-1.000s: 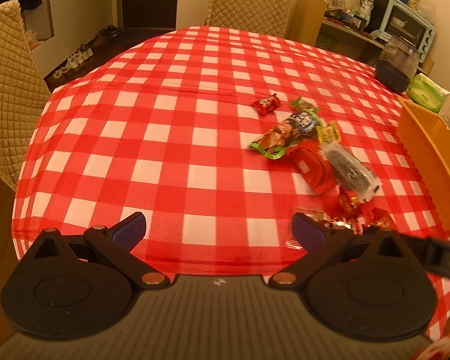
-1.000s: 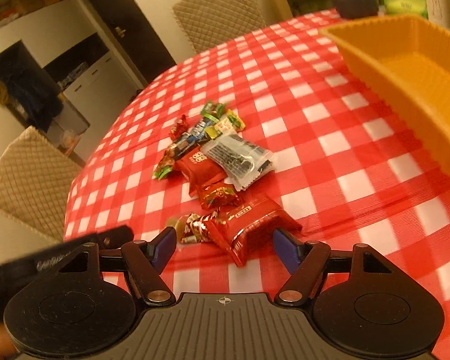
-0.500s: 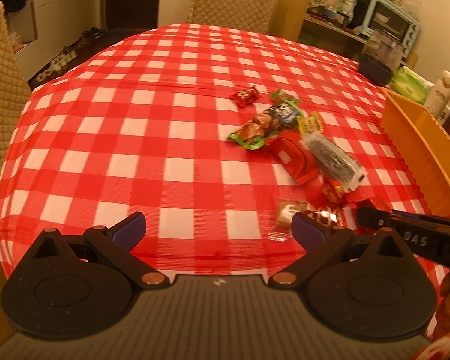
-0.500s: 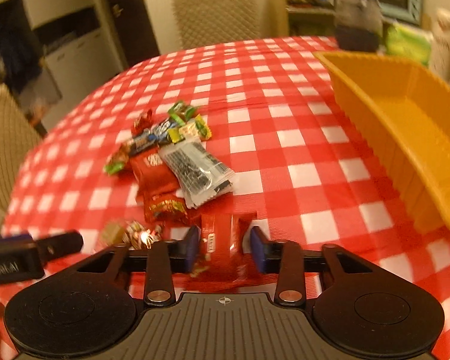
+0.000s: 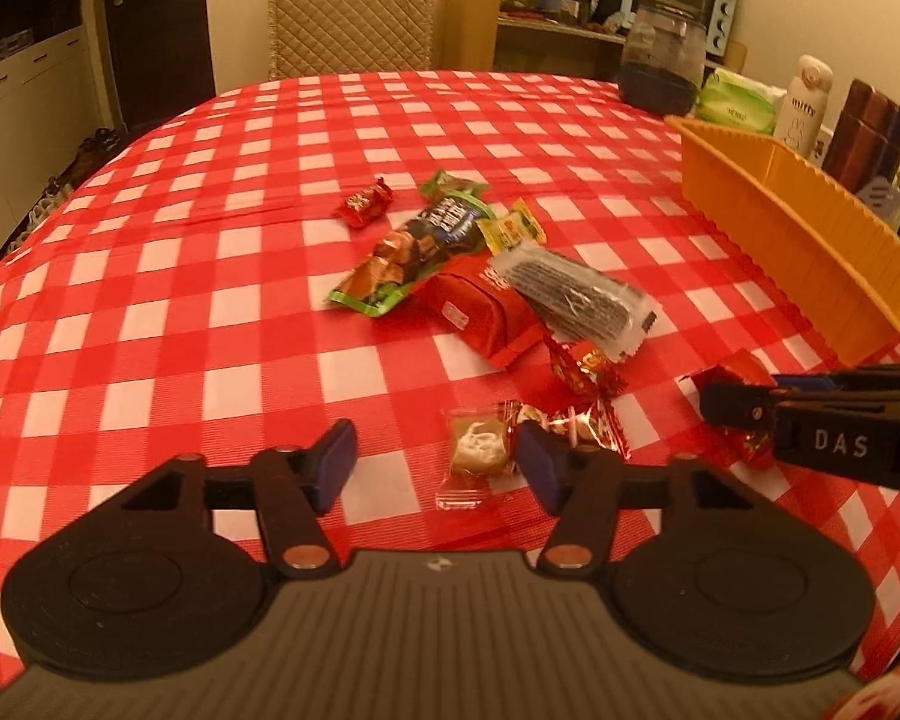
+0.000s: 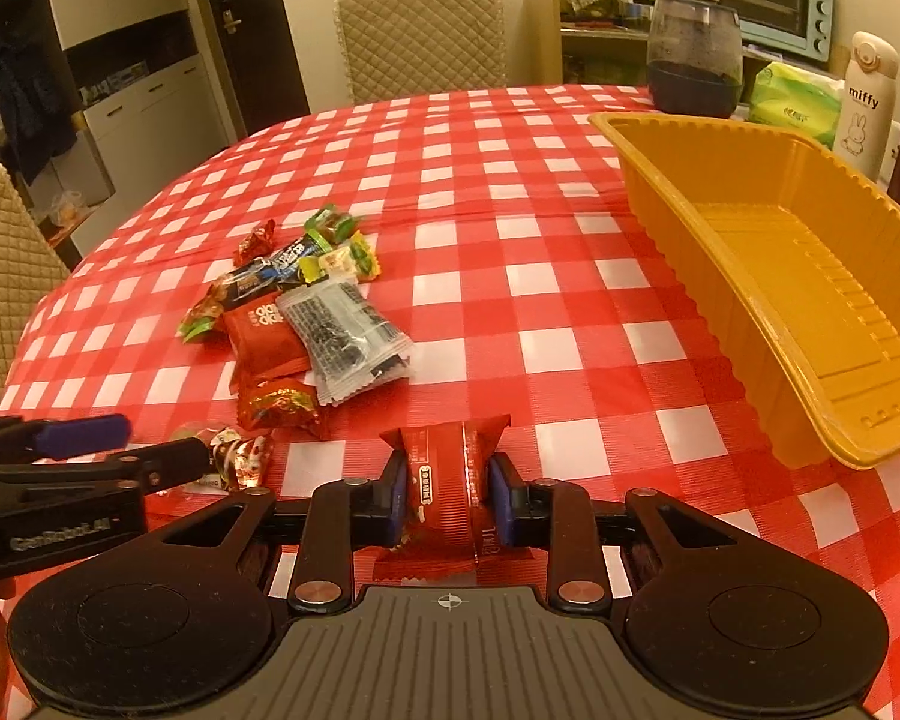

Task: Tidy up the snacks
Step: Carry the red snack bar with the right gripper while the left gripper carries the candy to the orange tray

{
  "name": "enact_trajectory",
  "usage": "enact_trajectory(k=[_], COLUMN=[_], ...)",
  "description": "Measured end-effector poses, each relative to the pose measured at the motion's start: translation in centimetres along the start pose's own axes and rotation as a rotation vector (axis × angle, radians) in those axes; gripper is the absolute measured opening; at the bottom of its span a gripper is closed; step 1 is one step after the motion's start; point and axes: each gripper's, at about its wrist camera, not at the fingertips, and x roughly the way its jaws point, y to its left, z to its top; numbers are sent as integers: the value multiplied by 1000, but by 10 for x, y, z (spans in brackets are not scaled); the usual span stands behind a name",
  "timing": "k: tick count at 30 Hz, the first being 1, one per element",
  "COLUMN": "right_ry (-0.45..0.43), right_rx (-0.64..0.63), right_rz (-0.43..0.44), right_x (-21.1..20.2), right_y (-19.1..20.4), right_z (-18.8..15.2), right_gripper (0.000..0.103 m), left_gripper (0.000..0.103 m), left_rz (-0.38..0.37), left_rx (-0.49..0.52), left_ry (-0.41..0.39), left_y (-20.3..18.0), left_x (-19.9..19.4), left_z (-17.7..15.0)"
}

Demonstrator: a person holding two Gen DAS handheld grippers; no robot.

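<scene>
A pile of wrapped snacks lies on the red checked tablecloth (image 5: 150, 312): a clear pack of dark biscuits (image 5: 573, 295) (image 6: 345, 336), a red pouch (image 5: 486, 315) (image 6: 264, 330), a green-edged bar (image 5: 414, 252) and small candies. My right gripper (image 6: 444, 495) is shut on a red snack packet (image 6: 444, 480) just above the cloth; it shows at the right edge of the left wrist view (image 5: 735, 399). My left gripper (image 5: 435, 459) is open, its fingers on either side of a clear-wrapped beige candy (image 5: 477, 450). The orange tray (image 6: 768, 276) (image 5: 810, 240) stands empty at the right.
A dark jar (image 6: 693, 54), a green tissue pack (image 6: 795, 96), a white bottle (image 6: 867, 102) and a brown flask (image 5: 867, 135) stand behind the tray. Quilted chairs (image 6: 420, 39) (image 6: 0, 276) stand at the far side and left. The table edge is close below both grippers.
My right gripper closed on the red packet and lifted it a little. My left gripper moved right toward the small candies and its fingers narrowed.
</scene>
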Motion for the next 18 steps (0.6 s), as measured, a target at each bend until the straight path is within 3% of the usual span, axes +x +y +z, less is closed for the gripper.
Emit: enact_trajectory(k=[8, 18], right_ry=[-7, -50], right_rx=[-10, -32], right_rz=[-2, -19], right_x=[0, -12], right_y=[0, 0], right_z=[0, 3], right_gripper=[28, 28], left_gripper=[20, 19], left_rz=[12, 57], left_rx=[53, 31], left_ry=[-1, -12], left_y=[-10, -9], left_x=[1, -16], left_z=[0, 0])
